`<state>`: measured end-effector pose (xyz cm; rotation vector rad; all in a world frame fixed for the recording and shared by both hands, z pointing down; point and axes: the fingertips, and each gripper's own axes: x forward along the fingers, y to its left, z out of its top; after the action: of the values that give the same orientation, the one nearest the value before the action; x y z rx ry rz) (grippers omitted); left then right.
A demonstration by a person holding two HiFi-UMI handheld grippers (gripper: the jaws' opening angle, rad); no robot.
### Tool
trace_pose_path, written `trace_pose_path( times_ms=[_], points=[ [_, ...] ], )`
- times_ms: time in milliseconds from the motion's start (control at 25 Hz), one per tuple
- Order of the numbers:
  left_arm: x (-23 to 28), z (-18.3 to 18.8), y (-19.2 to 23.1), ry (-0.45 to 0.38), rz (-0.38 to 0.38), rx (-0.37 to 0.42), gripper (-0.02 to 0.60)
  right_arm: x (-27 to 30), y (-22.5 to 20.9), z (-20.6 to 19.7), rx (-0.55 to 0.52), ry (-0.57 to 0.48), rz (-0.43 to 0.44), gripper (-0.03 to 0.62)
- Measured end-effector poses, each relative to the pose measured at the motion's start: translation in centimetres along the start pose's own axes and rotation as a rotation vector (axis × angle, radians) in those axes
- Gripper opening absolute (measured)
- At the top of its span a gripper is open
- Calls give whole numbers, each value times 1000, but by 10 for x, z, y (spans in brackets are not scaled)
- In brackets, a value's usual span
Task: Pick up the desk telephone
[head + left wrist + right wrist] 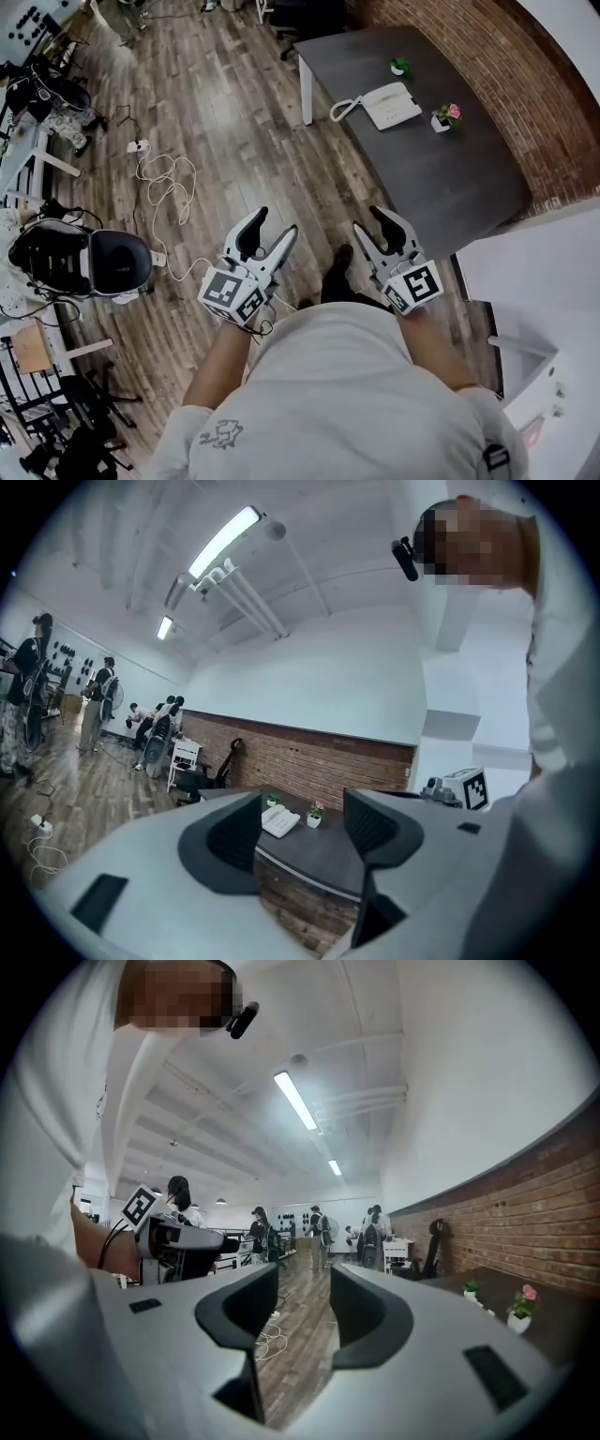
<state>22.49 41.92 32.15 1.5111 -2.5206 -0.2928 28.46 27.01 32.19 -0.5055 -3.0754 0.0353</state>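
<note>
1. Here is the person standing on the wooden floor (225,122) off the near corner of a dark grey desk (459,187), both tools held out level ahead of the body.
2. The left gripper (274,223) has its jaws standing wide apart, and only floor and the distant desk show through the gap, so it holds nothing.
3. The right gripper (370,221) is much the same, its jaws parted and empty, with nothing but floorboards between the pads.
4. Why carry them like this? My read is that it's an approach posture, with the jaws opened in advance so that either one can close on the target once it is in reach.
5. The desk telephone (391,104), white, lies flat on the desk toward its far end, close to the brick wall (441,37) and well apart from both grippers.
6. It sits between two small pots, a green plant (399,67) beyond it and a pink-flowered one (442,116) just beside its right end.
7. Its long axis seems to run across the desk, slightly slanted in the head view. The coiled cord (342,108) loops off the left end, toward the floor-side edge.
8. The left gripper view frames the phone between its jaws, so that hand looks lined up for the reach.
</note>
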Motion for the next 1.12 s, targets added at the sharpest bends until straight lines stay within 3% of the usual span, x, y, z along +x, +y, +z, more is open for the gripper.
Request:
trace_pose_path(
  times_ms=[480, 840, 1120],
  points=[
    [149, 33, 37, 14, 13, 33, 287, 81, -146, 7, 40, -24, 30, 179],
    [252, 40, 24, 45, -32, 50, 287, 89, -246, 8, 65, -26, 8, 179],
    [308, 39, 13, 74, -113, 61, 285, 79, -285, 6, 83, -25, -56, 178]
  ],
)
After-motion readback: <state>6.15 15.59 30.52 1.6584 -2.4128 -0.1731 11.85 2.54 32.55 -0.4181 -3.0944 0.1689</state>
